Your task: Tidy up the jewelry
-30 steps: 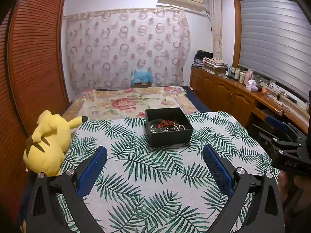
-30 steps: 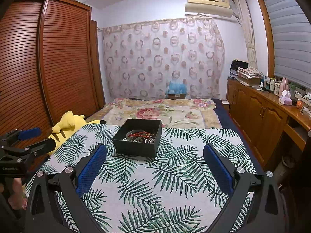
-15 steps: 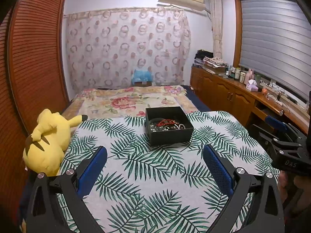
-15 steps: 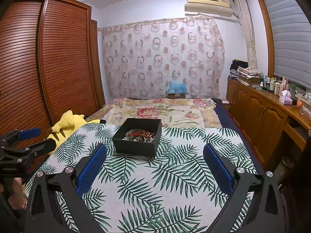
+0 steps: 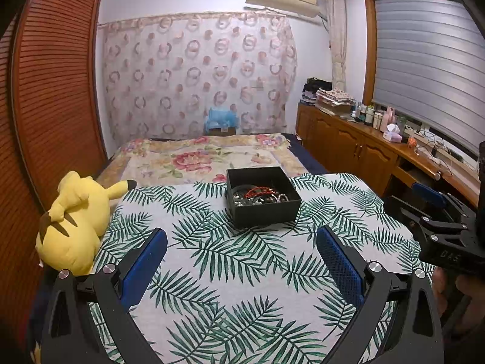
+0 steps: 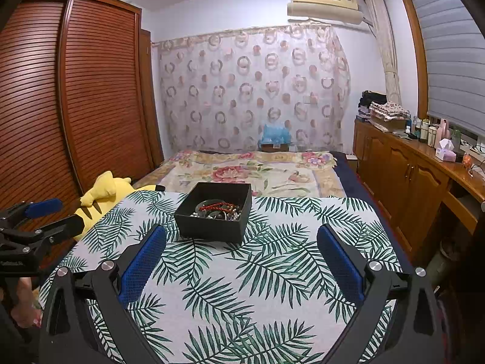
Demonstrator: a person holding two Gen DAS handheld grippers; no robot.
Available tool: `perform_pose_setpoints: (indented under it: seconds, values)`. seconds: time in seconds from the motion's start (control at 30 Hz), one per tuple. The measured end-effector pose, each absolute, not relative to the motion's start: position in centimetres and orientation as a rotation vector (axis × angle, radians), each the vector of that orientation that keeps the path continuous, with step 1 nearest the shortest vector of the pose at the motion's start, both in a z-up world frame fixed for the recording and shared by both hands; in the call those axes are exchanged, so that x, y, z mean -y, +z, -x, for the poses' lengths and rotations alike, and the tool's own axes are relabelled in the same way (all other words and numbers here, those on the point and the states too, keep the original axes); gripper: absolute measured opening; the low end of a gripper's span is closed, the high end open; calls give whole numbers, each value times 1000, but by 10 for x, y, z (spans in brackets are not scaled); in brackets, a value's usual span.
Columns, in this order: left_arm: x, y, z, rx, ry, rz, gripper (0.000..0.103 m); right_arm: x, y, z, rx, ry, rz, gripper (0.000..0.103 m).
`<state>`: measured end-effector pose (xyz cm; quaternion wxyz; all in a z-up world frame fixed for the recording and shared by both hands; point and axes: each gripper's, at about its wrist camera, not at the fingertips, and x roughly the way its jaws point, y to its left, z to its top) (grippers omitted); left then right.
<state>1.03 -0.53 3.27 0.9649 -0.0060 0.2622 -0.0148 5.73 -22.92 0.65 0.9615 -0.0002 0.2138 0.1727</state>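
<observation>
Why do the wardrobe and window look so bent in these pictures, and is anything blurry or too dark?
Left wrist view: the fisheye lens bows the wardrobe and window blind, corners go black, but the box stays sharp. Right wrist view: same curving on the wardrobe; soft indoor light, no glare, the beads in the box too small to make out.

Matt black box (image 5: 263,212) on a leaf-print cloth (image 5: 230,261) — louvred wardrobe (image 6: 75,97) of glossy wood.
</observation>
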Motion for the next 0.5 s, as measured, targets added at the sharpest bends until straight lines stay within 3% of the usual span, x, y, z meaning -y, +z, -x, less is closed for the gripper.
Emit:
perform_pose_setpoints:
  seconds: [0.5]
  values:
    - [14, 35, -6, -518, -33, 10, 95, 229, 6, -58, -433, 350, 0, 100]
